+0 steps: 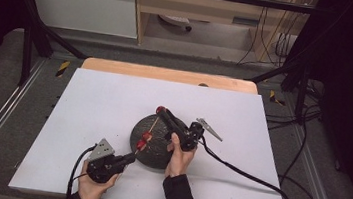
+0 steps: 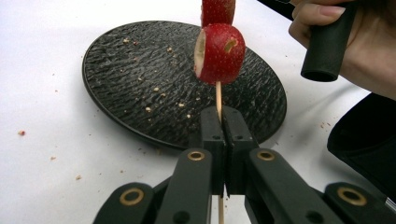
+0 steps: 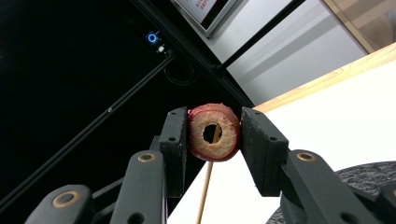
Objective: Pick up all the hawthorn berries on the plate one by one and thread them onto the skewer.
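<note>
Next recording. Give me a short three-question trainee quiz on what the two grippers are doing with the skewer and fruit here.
1. True or false: the left gripper is shut on the wooden skewer.
2. What does the right gripper hold? A) a fruit slice with a hole through its middle B) a spoon C) nothing
3. Fill in: the strawberry pieces already on the skewer hang above the black ____.

Key
1. True: both jaws meet around the stick below the fruit.
2. A: the cored fruit slice sits pressed between its pads, the skewer's tip at the hole.
3. plate: the round textured plate lies on the white table, crumbs on it.
</note>
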The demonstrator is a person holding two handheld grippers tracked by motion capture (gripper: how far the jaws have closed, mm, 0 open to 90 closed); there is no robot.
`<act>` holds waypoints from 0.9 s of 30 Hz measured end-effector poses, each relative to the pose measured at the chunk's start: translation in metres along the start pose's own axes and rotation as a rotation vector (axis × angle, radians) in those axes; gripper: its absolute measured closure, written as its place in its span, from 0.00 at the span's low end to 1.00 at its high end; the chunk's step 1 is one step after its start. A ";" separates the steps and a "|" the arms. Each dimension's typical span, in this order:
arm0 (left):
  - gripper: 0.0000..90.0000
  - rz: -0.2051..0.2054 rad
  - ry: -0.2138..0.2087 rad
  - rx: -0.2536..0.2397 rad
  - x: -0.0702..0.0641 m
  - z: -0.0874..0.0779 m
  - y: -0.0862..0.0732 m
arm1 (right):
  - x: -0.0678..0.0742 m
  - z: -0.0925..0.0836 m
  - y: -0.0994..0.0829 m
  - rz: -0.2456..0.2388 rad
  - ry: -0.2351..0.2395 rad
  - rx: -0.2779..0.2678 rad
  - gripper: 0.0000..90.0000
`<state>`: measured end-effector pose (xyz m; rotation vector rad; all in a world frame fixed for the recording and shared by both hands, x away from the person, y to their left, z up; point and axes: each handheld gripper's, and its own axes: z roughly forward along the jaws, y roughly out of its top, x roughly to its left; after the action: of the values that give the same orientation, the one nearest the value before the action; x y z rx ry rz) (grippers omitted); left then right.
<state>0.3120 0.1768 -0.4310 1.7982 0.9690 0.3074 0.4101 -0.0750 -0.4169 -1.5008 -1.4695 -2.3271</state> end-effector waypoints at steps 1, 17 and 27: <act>0.99 -0.001 0.001 -0.004 0.000 0.000 0.001 | 0.000 0.000 0.000 0.000 0.001 0.001 0.70; 0.99 0.005 0.016 -0.014 0.000 0.004 0.011 | 0.001 -0.001 0.000 0.010 0.006 0.017 0.70; 0.99 0.009 0.019 -0.013 0.003 0.012 0.019 | 0.000 -0.001 -0.003 0.002 0.000 0.042 0.70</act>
<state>0.3307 0.1683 -0.4203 1.7912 0.9705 0.3369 0.4080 -0.0738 -0.4194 -1.4917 -1.5055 -2.2803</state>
